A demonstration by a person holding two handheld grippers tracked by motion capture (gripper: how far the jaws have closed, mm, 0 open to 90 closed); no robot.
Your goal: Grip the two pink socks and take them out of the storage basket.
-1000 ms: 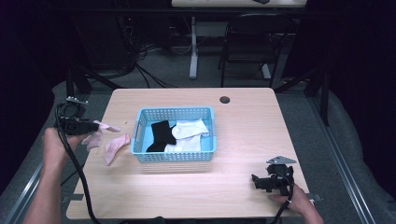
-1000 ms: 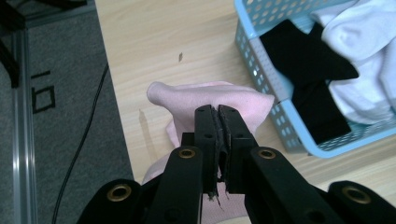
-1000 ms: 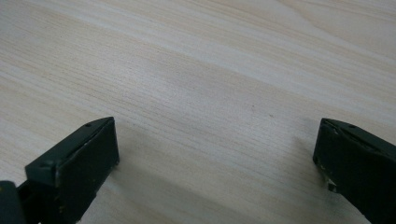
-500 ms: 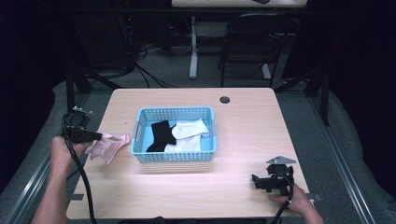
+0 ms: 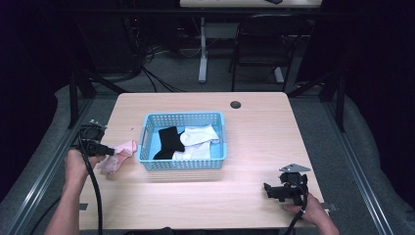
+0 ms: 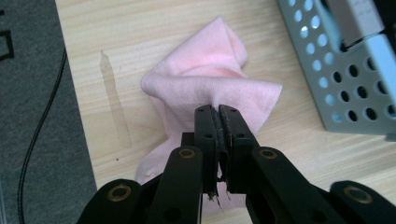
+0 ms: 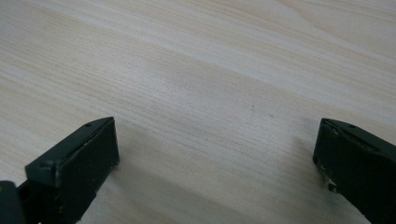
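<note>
A: What lies nearest, at the bottom of the frame?

B: In the high view, two hands, each with one black two-jaw tool. The right tool [image 5: 278, 190] sits low at the lower right of the pale wood-grain desk [image 5: 254, 122]. In the right gripper view its jaws stand wide apart with only bare smooth grain between them, gripping nothing.

A: And the left?

B: The left tool [image 6: 217, 122] is at the lower left of the high view, near the desk's left edge. Its jaws are pressed together on a fold of the soft pink knit sock [image 6: 210, 88], which is crumpled and rests on the desk just beside the basket's left wall. A thick black cable [image 5: 93, 186] trails down from it.

A: The basket?

B: One light blue rectangular plastic basket [image 5: 183, 164], its walls pierced with round holes, in the middle of the frame. Inside lie one black sock [image 5: 169, 139] and white socks [image 5: 198, 142]; I cannot count the white ones, they are bunched together.

A: Room to move?

B: Bare wood spreads right of the basket and in front of it. Farther up, one small dark round grommet hole [image 5: 235, 105] sits near the far edge. Beyond the desk, at the top of the frame, there is grey carpet, cables and a black metal chair [image 5: 254, 54].
</note>
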